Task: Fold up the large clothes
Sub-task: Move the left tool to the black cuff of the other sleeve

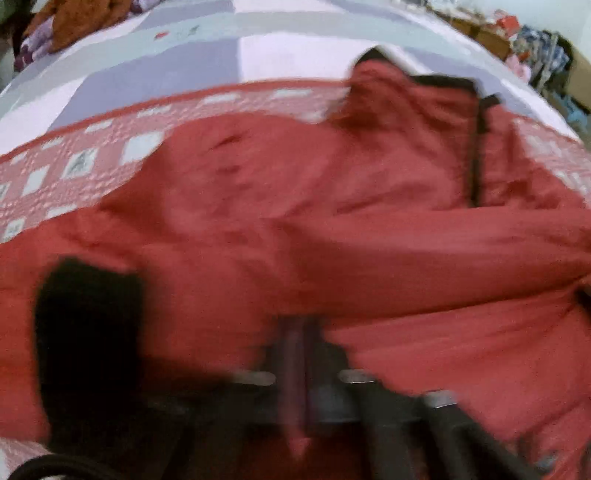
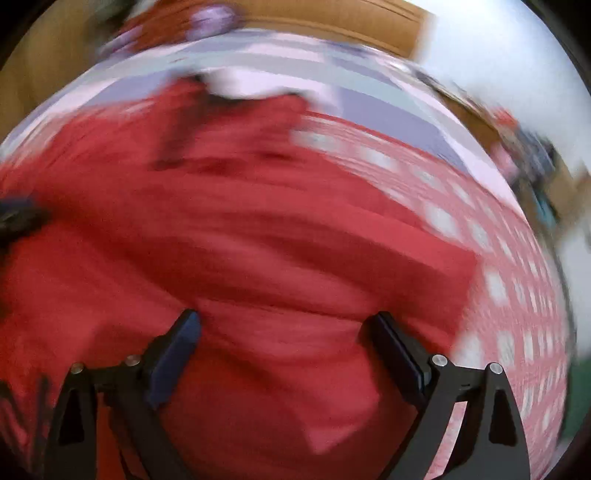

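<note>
A large red jacket with black trim lies spread on the bed, one sleeve folded across its body. Its black cuff shows at the lower left and a black zipper line runs near the collar. My left gripper is at the bottom middle, blurred, shut on a fold of the jacket with a strip of red cloth between its fingers. In the right wrist view the jacket fills the middle. My right gripper hangs open just above it, nothing between its fingers.
The jacket rests on a quilt with red and white squares, and beyond it a lavender, grey and white bedcover. A pile of clothes sits at the far left. Boxes and clutter stand past the bed's right edge.
</note>
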`<state>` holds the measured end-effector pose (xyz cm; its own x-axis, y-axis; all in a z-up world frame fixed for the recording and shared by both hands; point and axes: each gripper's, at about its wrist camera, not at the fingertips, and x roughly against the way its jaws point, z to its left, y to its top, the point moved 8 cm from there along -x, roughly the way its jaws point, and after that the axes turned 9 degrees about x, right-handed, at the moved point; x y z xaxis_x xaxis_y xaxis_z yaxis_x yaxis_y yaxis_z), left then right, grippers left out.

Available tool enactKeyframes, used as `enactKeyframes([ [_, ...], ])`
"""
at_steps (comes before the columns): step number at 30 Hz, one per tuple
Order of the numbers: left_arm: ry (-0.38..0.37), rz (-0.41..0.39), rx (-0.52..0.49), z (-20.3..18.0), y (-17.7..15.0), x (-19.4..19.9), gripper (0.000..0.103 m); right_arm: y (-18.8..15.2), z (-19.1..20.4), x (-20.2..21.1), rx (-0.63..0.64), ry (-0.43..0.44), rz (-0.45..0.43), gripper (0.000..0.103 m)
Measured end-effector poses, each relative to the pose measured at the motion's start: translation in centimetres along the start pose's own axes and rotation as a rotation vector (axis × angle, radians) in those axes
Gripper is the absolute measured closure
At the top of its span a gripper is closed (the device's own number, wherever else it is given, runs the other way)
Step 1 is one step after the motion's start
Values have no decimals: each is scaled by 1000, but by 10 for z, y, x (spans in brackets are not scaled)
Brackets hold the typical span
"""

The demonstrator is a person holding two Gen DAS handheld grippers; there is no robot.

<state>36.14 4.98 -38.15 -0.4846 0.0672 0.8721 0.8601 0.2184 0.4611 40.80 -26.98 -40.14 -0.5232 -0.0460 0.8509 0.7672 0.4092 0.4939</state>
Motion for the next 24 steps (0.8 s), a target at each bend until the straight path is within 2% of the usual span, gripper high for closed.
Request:
enactKeyframes([
  [1, -28, -6, 0, 4, 2, 1, 97, -12, -22, -4, -64, 11, 16, 8],
  [2, -23, -8, -11, 5, 1, 3, 97, -19, -34, -5, -87, 19, 25, 8],
  [4, 34, -18, -56, -4, -1, 1, 97, -29, -54, -4, -126, -16, 25, 6],
  [6, 68, -22, -81, -12, -5, -3, 96, -32, -60, -8, -173, 4, 30, 6],
  [9, 76, -45, -99, -21, -9, -1, 85, -32, -56, -6, -158, -44, 27, 6],
  [12, 62, -64, -95, -25, -9, 9, 73, -30, -52, -2, -138, -76, 34, 6],
  [14, 60, -90, -85, -28, -6, 16, 54, -23, -54, 12, -95, -151, 27, 6],
  [15, 55, -114, -80, -31, -5, 24, 49, -18, -51, 22, -64, -179, 1, 6],
  [17, 77, -183, -83, -30, -2, 39, 35, -8, -40, 37, -26, -162, -68, 6],
  [18, 94, -208, -82, -29, 1, 41, 31, -6, -30, 43, -6, -148, -86, 6],
  [19, 96, -217, -76, -23, 0, 43, 31, -7, -18, 44, 21, -120, -90, 6],
  [21, 74, -174, -66, -15, -3, 36, 31, -17, -12, 32, 62, -109, -31, 6],
  [22, 57, -150, -74, -12, -5, 34, 31, -29, -20, 22, 35, -112, 18, 6],
  [24, 11, -154, -66, -13, -7, 44, 32, -40, -45, 21, -116, -63, 32, 6],
])
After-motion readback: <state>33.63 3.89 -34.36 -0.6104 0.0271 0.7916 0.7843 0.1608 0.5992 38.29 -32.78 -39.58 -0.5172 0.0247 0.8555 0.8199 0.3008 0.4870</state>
